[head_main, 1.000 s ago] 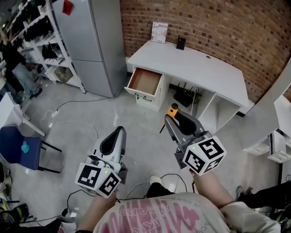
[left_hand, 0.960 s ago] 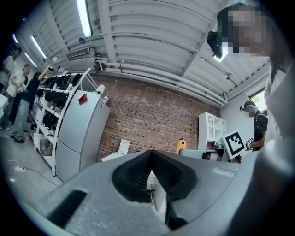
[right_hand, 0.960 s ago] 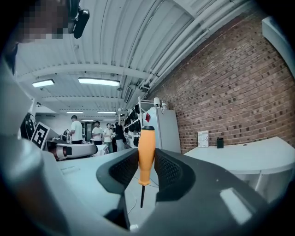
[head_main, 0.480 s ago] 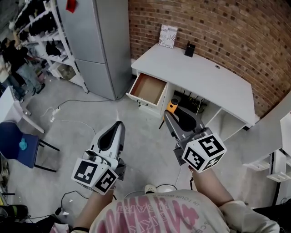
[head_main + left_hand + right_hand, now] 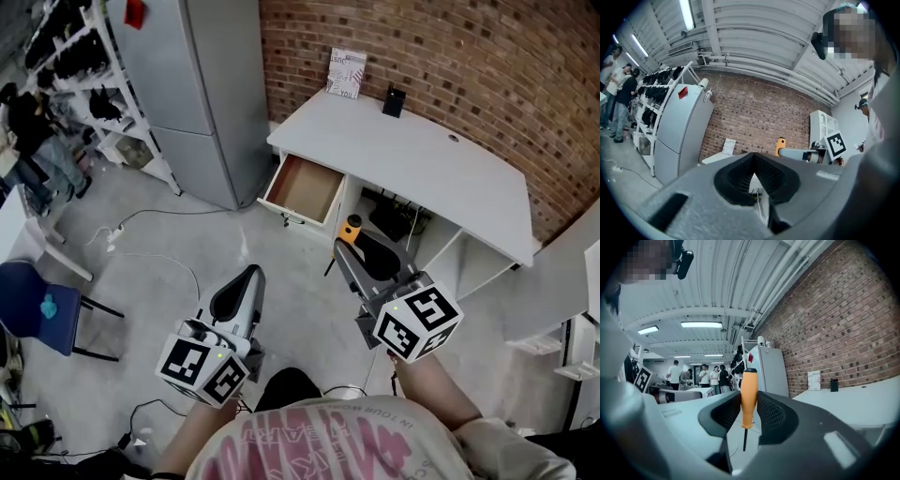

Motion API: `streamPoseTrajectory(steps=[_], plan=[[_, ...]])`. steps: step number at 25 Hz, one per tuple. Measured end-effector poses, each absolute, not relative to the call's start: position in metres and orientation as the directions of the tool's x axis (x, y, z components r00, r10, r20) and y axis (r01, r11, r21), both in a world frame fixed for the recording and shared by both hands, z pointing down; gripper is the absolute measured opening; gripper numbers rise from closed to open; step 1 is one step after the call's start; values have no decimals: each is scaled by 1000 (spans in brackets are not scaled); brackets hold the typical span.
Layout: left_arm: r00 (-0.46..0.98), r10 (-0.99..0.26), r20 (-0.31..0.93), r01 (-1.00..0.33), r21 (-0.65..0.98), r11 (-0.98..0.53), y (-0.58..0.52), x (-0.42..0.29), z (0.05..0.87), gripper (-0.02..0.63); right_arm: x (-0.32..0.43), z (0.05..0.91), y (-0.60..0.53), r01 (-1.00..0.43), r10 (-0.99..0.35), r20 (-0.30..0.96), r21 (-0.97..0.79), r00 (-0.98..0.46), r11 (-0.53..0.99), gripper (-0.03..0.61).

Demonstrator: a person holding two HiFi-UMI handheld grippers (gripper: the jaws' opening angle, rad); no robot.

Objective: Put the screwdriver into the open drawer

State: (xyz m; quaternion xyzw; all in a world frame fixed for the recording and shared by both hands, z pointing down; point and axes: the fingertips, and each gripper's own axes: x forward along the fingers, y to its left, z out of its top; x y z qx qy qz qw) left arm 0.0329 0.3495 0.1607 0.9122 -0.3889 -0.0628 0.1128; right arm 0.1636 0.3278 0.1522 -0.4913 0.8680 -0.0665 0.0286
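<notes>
My right gripper (image 5: 349, 242) is shut on an orange-handled screwdriver (image 5: 352, 226). In the right gripper view the screwdriver (image 5: 749, 397) stands upright between the pads of the right gripper (image 5: 749, 401), with its thin shaft pointing down. The open drawer (image 5: 302, 185), brown inside and bare, sticks out of the left end of the white desk (image 5: 422, 155), just beyond the screwdriver's handle. My left gripper (image 5: 249, 274) hangs over the floor to the left, short of the drawer. In its own view the left gripper (image 5: 752, 157) has its tips together with nothing held.
A tall grey cabinet (image 5: 211, 84) stands left of the desk, with shelving (image 5: 84, 84) further left. On the desk's far edge are a card (image 5: 346, 72) and a small black item (image 5: 394, 101). Cables (image 5: 150, 253) trail over the floor. A blue chair (image 5: 42, 309) sits at the left edge.
Both grippers have moved forward toward the desk, and the drawer sits nearer the right gripper's tip. The screwdriver stays gripped; the left jaws stay together.
</notes>
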Motion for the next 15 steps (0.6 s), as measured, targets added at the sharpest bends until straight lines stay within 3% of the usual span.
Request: streamPoseTrajectory(steps=[15], plan=[[748,-663,-26,-636,257,-728,249,41,161,2,164,165,237,-873,-882,51,-185,-468,452,124]])
